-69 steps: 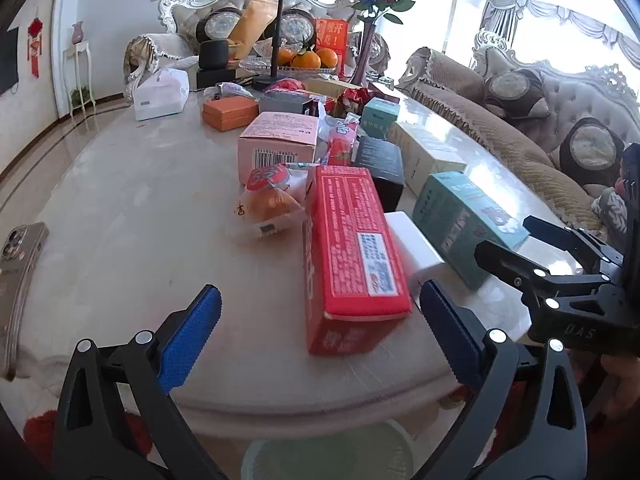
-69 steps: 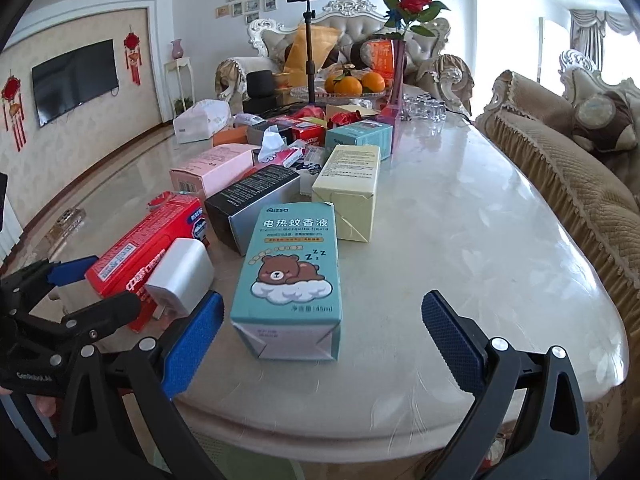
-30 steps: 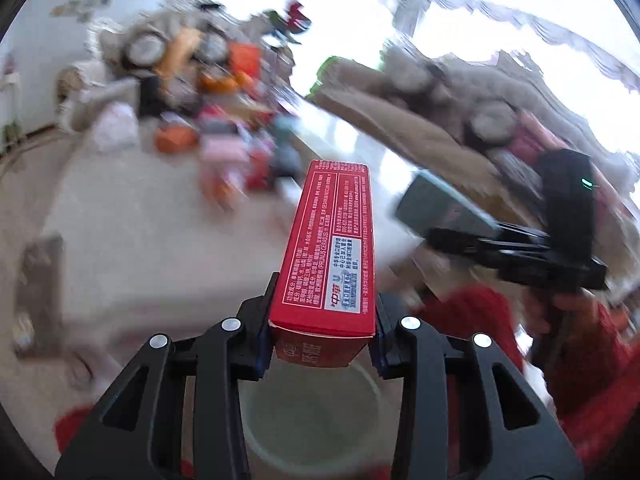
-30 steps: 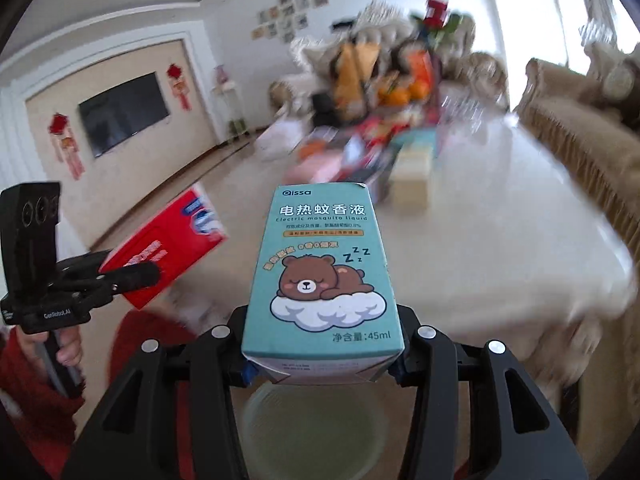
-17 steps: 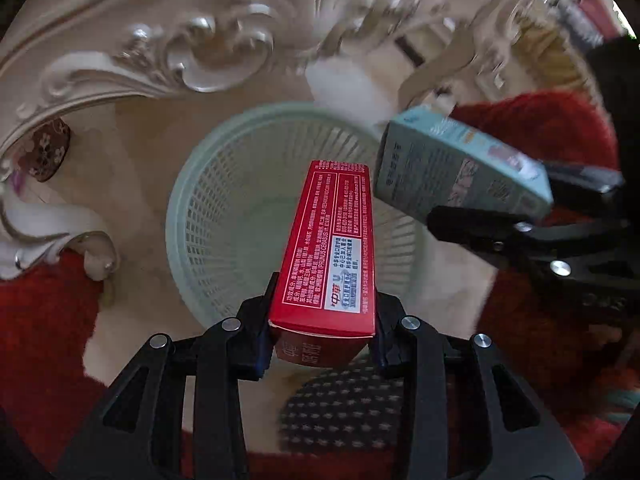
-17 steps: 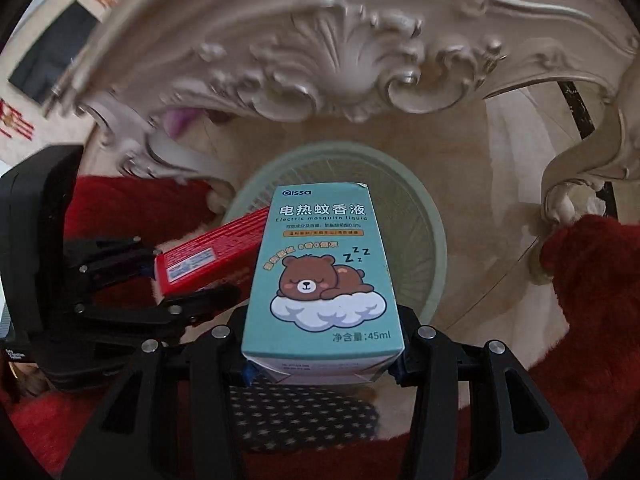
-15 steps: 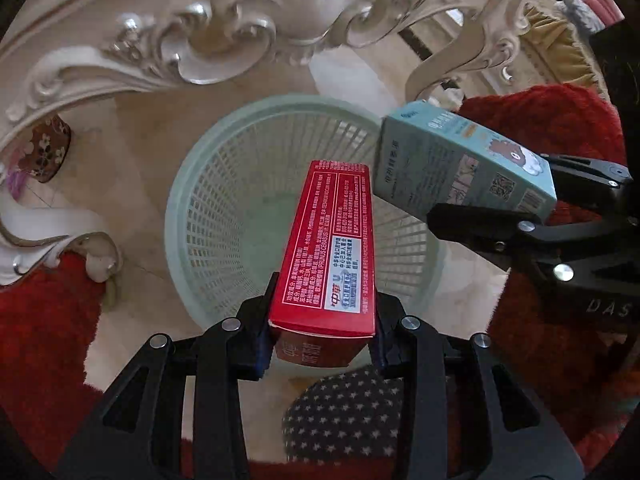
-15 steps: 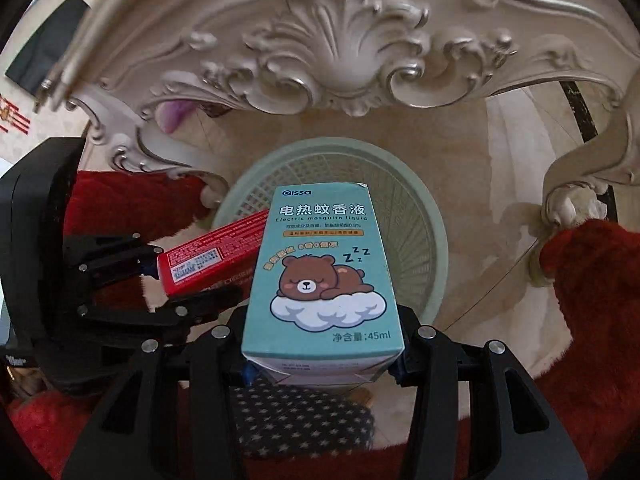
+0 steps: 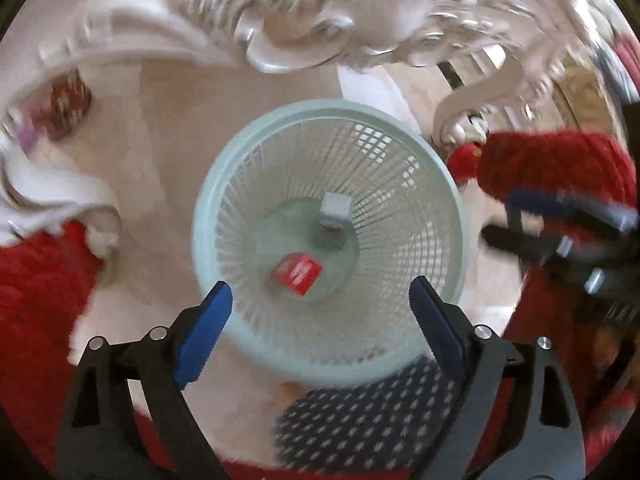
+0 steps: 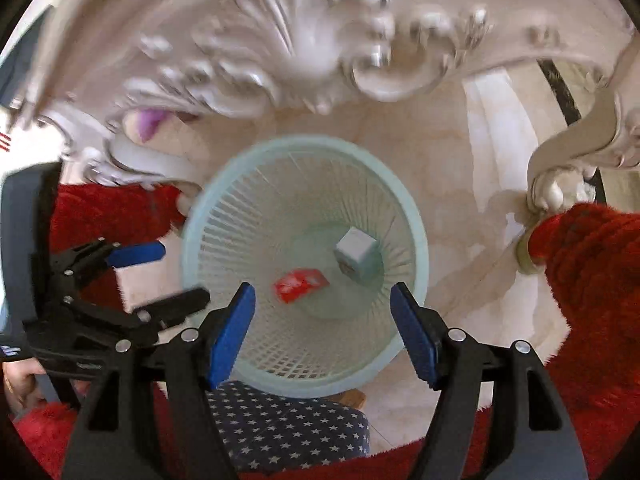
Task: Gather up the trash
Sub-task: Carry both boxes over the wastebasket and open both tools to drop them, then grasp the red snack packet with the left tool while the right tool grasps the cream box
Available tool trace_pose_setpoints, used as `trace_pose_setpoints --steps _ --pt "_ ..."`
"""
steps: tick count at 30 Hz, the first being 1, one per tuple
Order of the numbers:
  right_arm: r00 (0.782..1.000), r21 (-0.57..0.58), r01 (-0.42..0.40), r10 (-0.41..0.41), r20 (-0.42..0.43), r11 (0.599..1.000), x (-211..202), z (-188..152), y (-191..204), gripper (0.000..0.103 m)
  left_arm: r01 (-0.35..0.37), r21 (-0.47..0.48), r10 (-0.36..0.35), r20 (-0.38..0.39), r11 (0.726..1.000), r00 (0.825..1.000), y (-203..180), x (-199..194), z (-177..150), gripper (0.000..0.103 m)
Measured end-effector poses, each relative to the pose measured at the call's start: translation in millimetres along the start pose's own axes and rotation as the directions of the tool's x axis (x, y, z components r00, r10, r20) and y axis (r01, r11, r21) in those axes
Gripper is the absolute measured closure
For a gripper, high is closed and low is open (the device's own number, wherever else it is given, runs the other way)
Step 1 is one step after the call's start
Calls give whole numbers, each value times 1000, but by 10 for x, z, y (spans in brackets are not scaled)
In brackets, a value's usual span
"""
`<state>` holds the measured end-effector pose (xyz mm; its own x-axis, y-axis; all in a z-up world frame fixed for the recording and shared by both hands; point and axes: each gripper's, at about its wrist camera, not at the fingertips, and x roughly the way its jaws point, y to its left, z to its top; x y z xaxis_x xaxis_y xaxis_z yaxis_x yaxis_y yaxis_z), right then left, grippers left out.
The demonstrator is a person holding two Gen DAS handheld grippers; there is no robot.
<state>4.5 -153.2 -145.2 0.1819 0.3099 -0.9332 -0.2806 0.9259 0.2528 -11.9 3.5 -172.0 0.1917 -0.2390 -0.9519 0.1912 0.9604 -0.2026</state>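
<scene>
A pale mint lattice basket holds a red box and a teal carton; the slipper is navy with white stars.

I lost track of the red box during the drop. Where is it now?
The red box lies on the bottom of the green basket, nearer the grippers than the teal box beside it; both wrist views show it.

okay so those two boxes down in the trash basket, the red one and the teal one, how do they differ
Colour: the red box is bright red with white print; the teal box is pale teal with a whitish end face.
Pose: the red box looks tipped at an angle, while the teal box looks nearly on end.
Place: the red box sits nearer the cameras, the teal box farther back.
Both lie loose in the basket, held by neither gripper.
</scene>
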Motion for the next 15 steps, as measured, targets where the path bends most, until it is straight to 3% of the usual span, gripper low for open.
trace_pose_setpoints --steps 3,5,8,11,12,13,15 --pt "986 -43 -29 36 163 999 -622 33 38 37 -67 85 53 158 994 986 -129 -680 -86 15" --pt "944 -49 -56 69 323 997 -1178 112 12 37 -80 91 50 301 993 952 -91 -1252 -72 15" --pt "871 -31 -11 25 491 999 -1671 377 -78 36 -151 48 109 487 987 867 -12 -1856 257 15" --pt "823 -12 24 -13 567 1000 -1862 760 -104 37 -203 24 149 599 979 786 30 -2128 743 15" --pt "812 -12 28 -16 584 1000 -1891 853 -103 37 -196 36 128 639 980 758 45 -2184 950 15" --pt "795 -20 28 -10 606 999 -1933 998 -91 37 -188 43 114 652 981 749 40 -2190 1085 15" --pt "794 -21 39 -18 608 999 -1938 1219 -81 36 -171 51 97 651 984 753 65 -2132 1403 15"
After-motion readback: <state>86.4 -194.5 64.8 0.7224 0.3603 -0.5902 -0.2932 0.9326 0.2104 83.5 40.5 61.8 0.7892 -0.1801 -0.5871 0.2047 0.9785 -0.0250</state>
